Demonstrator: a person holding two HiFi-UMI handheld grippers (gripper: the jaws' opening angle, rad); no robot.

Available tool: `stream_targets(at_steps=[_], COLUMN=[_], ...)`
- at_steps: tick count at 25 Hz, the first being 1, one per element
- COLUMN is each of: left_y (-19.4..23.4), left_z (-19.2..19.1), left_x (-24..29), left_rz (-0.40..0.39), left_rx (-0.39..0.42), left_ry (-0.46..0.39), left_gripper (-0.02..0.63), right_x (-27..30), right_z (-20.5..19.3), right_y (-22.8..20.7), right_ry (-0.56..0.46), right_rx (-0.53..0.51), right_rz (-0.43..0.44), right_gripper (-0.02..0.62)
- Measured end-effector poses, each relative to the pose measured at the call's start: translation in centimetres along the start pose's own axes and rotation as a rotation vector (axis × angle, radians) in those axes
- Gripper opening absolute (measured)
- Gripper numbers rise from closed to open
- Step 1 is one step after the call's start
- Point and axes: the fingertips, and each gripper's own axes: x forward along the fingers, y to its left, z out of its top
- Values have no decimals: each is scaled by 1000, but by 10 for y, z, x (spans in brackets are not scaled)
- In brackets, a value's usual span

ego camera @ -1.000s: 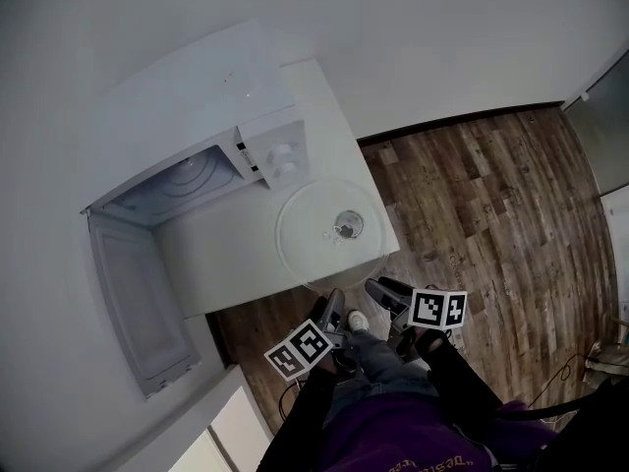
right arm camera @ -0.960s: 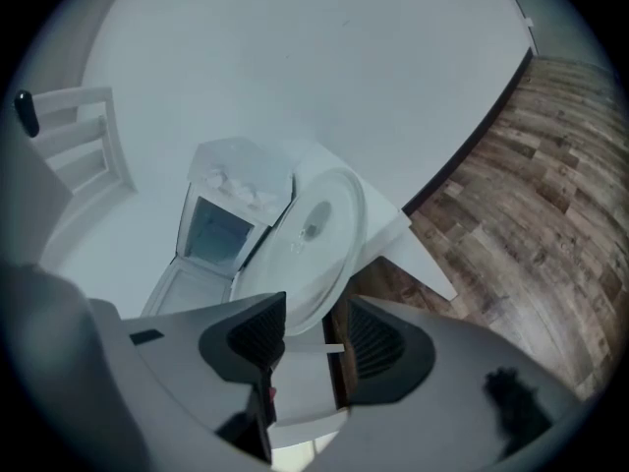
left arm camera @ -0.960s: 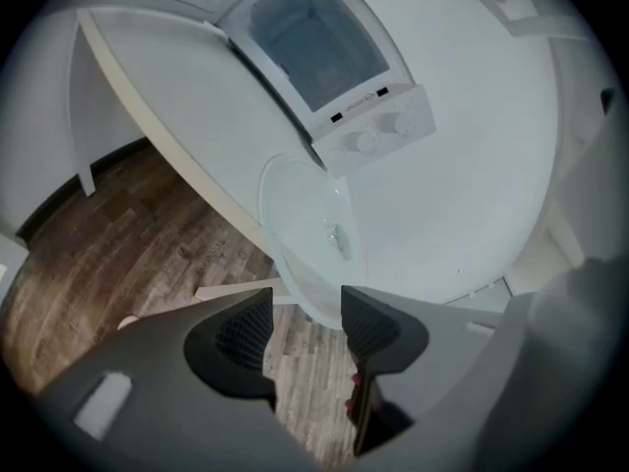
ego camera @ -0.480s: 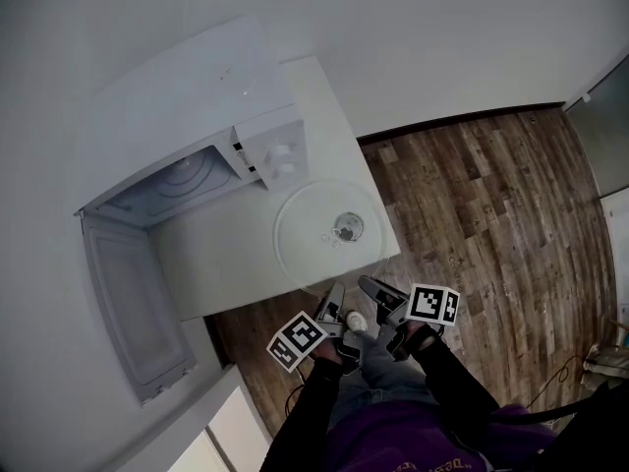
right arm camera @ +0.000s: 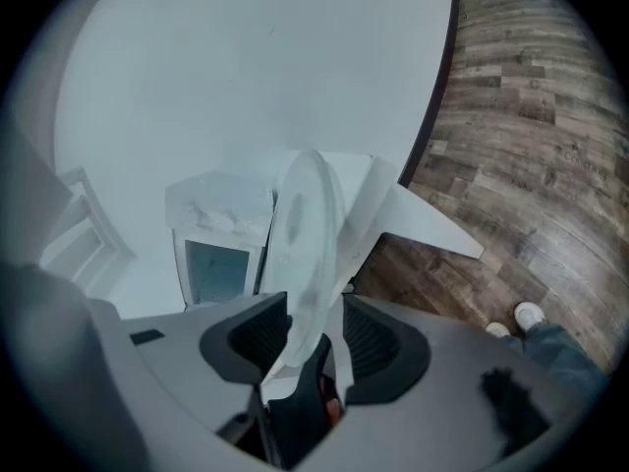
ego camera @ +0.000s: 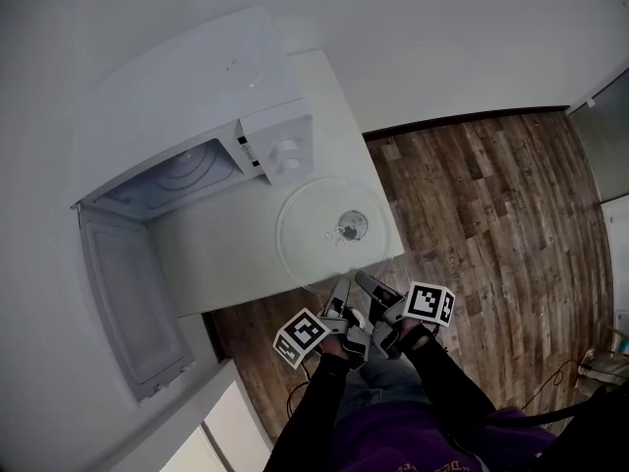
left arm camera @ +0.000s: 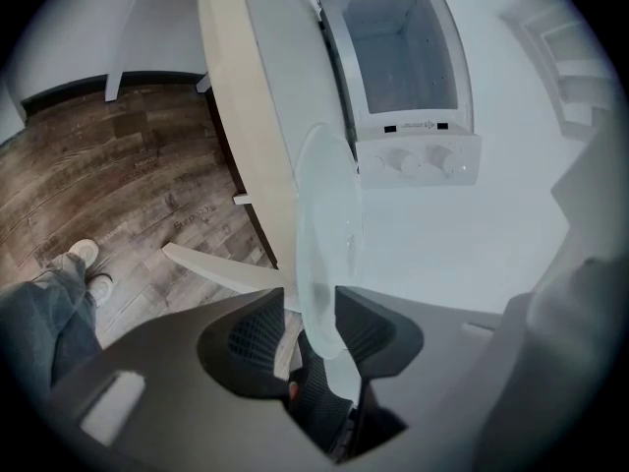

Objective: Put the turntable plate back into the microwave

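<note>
The clear round glass turntable plate (ego camera: 332, 232) lies on the white bench (ego camera: 226, 254) beside the open white microwave (ego camera: 197, 116). Its near rim sits between the parted jaws of the left tool (left arm camera: 300, 318), which have just been closing, and the right tool (right arm camera: 314, 327). Clamp both evenly, then lift level.

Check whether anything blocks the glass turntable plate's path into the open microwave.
Nothing visible does. The round clear glass turntable plate lies on the white table beside the white microwave; its door stands open, and only bare table lies between them.
</note>
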Motion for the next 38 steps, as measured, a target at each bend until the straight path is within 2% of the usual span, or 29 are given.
stream_targets(at_steps=[2,5,7,10,20,25,30,38], left_y=[-2,-4,-5,-7,-12,-16,-16,-22], left_z=[0,2,2,1,2,2,2,4], left_x=[1,2,2,3,1,1,-3,-4], left_rz=[-16,-39,-59,-84,-123,-147,-118,-160], left_rx=[-9,-8,-15,-17,-24,1,19,24], left_ry=[-14,-15,-9,2,16,13,3,-15], left_gripper=[132,117,111,81,67,59,52,48], right_x=[-1,0,-1,-1,-3,-7,-5,-9], right_z=[1,3,3,4,4,5,6,5], right_y=[-2,-4,-4,-1,5,6,10,7], right_ry=[-11,-28,-37,-36,-27,-25,-37,-28], right_rx=[-5,21,54,57,73,61,89,72], right_rz=[-8,0,19,46,89,66,115,87], right_gripper=[187,181,121,78,61,58,55,51])
